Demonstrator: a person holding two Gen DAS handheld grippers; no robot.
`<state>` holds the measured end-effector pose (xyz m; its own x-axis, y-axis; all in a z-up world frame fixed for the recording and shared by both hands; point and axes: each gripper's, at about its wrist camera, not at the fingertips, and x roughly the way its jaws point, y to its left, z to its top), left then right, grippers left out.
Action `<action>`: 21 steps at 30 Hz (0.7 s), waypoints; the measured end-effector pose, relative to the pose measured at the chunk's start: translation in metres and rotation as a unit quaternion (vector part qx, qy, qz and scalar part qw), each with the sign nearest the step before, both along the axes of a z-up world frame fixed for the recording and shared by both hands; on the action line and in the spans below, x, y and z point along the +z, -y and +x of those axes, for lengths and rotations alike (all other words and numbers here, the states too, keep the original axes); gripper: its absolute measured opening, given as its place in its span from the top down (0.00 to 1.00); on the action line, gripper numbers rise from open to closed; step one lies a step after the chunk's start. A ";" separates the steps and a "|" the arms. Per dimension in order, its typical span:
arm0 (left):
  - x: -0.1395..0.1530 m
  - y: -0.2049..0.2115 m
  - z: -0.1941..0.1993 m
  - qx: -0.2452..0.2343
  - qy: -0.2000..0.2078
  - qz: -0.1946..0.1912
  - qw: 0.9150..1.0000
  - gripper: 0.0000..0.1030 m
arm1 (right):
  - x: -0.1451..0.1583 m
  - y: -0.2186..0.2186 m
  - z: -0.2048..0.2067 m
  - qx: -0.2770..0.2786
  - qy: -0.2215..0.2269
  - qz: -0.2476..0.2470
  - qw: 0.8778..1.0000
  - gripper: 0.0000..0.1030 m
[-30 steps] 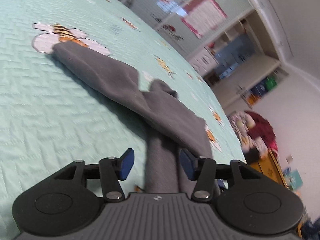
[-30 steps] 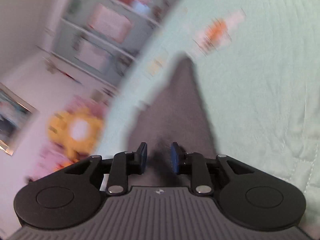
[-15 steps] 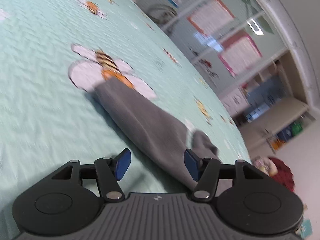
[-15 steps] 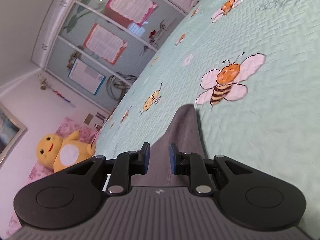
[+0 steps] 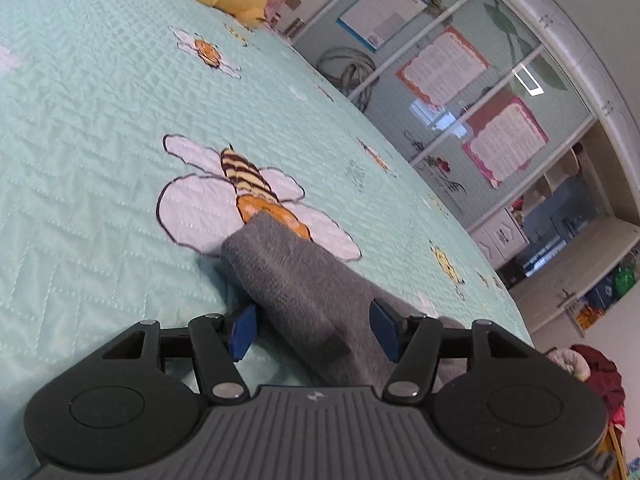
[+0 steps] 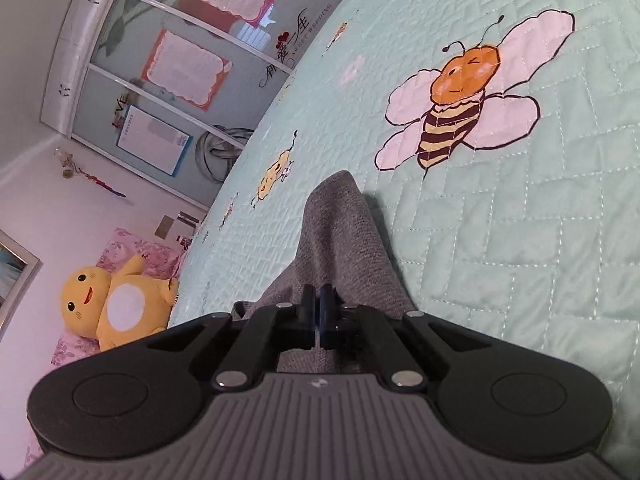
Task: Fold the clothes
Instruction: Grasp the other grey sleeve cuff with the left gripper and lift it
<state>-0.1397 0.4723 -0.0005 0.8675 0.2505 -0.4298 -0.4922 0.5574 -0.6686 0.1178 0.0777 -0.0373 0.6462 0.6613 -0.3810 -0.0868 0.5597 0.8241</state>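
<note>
The grey garment (image 5: 304,288) lies as a long, narrow strip on the mint quilted bedspread (image 5: 92,184), its far end resting on the wing and head of a printed bee (image 5: 248,184), and in the right wrist view the same cloth (image 6: 340,232) tapers to a point short of another bee print (image 6: 460,104). The left gripper (image 5: 316,330) has its blue pads spread wide on either side of the strip; its jaws have just been opening, the fabric runs between them, and neither pad appears to press on it. The right gripper (image 6: 318,312) has just been closing and its jaws now stand together over the cloth; it looks to have pinched a fold of the grey fabric, though how much cloth is actually caught is hard to see behind the fingers. In my judgement the risk lies in that thin pinch: if only a top layer is caught, a lift or pull would peel the layers apart and undo the narrow fold rather than carry it. With the left claw open, nothing anchors the other end, so a tug from the right could drag the whole strip across the smooth quilt. A yellow plush toy (image 6: 116,304) sits well apart by the wall, no obstacle
</note>
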 end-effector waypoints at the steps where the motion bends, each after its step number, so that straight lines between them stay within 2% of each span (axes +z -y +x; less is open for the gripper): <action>1: -0.001 -0.002 0.003 0.007 0.001 -0.001 1.000 0.39 | 0.001 0.000 -0.001 0.003 -0.001 0.000 1.000 1.00; 5: 0.001 -0.007 0.014 0.033 -0.012 0.021 0.999 0.39 | 0.001 0.000 0.000 0.000 -0.003 0.003 1.000 1.00; 8: 0.003 -0.012 0.021 0.043 -0.027 0.023 0.998 0.44 | 0.000 0.004 0.000 0.003 -0.003 0.010 1.000 0.97; 9: 0.005 -0.013 0.023 0.045 -0.031 0.022 0.998 0.51 | 0.003 0.006 -0.003 0.011 0.001 0.015 1.000 0.93; 10: 0.007 -0.015 0.025 0.045 -0.037 0.023 0.998 0.71 | 0.006 0.008 -0.006 0.020 0.006 0.020 1.000 0.87; 12: 0.012 -0.019 0.026 0.041 -0.043 0.027 0.998 0.93 | 0.016 0.012 -0.020 0.043 0.014 0.024 0.999 0.86; 15: 0.030 -0.020 0.017 0.030 -0.011 0.036 0.999 0.96 | 0.029 0.022 -0.044 0.067 0.019 0.034 0.997 0.86; 19: 0.070 -0.008 0.006 -0.006 0.071 0.051 0.996 0.98 | 0.040 0.035 -0.069 0.090 0.023 0.078 0.993 0.87; 21: 0.093 0.005 0.001 -0.034 0.120 0.061 0.990 0.98 | 0.038 0.027 -0.071 0.095 0.012 0.048 0.994 0.87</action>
